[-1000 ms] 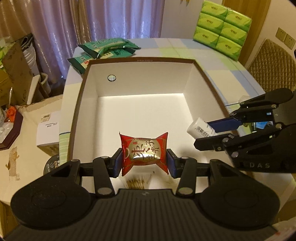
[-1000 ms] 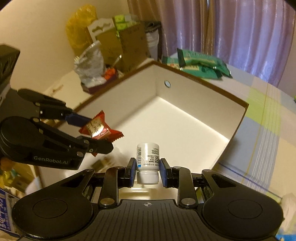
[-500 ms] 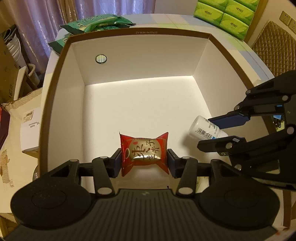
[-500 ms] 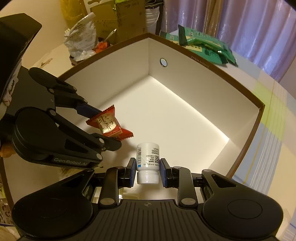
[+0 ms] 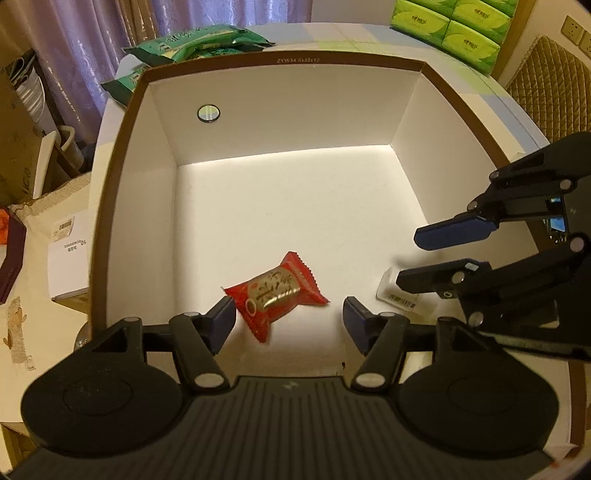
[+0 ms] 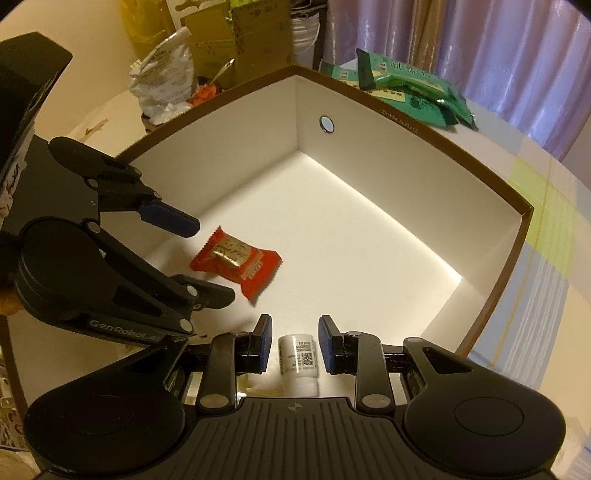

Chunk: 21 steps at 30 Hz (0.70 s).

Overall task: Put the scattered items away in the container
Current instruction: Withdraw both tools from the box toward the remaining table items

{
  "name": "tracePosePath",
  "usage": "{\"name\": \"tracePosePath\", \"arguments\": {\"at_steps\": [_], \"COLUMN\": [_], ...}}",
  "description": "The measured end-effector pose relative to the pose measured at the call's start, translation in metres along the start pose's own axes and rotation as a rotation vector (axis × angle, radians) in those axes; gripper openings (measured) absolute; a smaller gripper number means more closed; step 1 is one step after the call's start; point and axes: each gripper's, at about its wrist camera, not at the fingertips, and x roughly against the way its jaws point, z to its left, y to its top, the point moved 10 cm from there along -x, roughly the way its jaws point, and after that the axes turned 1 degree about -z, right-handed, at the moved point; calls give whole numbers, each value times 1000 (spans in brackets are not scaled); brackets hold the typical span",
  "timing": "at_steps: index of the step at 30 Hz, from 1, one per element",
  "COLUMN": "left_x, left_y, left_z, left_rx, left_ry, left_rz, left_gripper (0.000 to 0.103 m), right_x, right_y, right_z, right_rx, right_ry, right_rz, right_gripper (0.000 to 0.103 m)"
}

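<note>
A white box with a brown rim (image 5: pixel 280 61) (image 6: pixel 417 133) fills both views. On its floor lies a red snack packet (image 5: pixel 277 293) (image 6: pixel 236 260), tilted, free of any finger. My left gripper (image 5: pixel 289 319) (image 6: pixel 199 258) stands open just above and behind the packet. A small white bottle (image 6: pixel 298 360) (image 5: pixel 396 297) lies on the box floor near the front right. My right gripper (image 6: pixel 295 341) (image 5: pixel 424 254) is open over the bottle, its blue pads on either side without touching it.
Green snack packs (image 5: pixel 199 42) (image 6: pixel 410 88) lie on the table beyond the box's far wall. Green tissue packs (image 5: pixel 454 26) sit at the back right, a quilted chair (image 5: pixel 550 96) to the right. Cardboard and a white box (image 5: pixel 68 254) stand left.
Both grippers have opened. The red packet dropped from the left gripper onto the box floor and tilted; the white bottle fell from the right gripper and lies on the floor.
</note>
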Motion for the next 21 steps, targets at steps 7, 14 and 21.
{"name": "tracePosePath", "arguments": {"at_steps": [7,14,21], "left_x": [19,41,64], "left_y": [-6,-12,-14], "left_z": [-5,-9,-10], "left_rx": [2,-13,-4], "left_ry": [-7,45,70], "left_rz": [1,-10,-33], "left_gripper": [71,88,93], "right_x": [24,47,72], "right_y": [-2,-9,-12], "right_z": [11,19,25], "right_rx": [32,33,34], "right_ry": [18,6,-44], "right_rz": [-38,-74,-128], "right_gripper": [61,79,101]}}
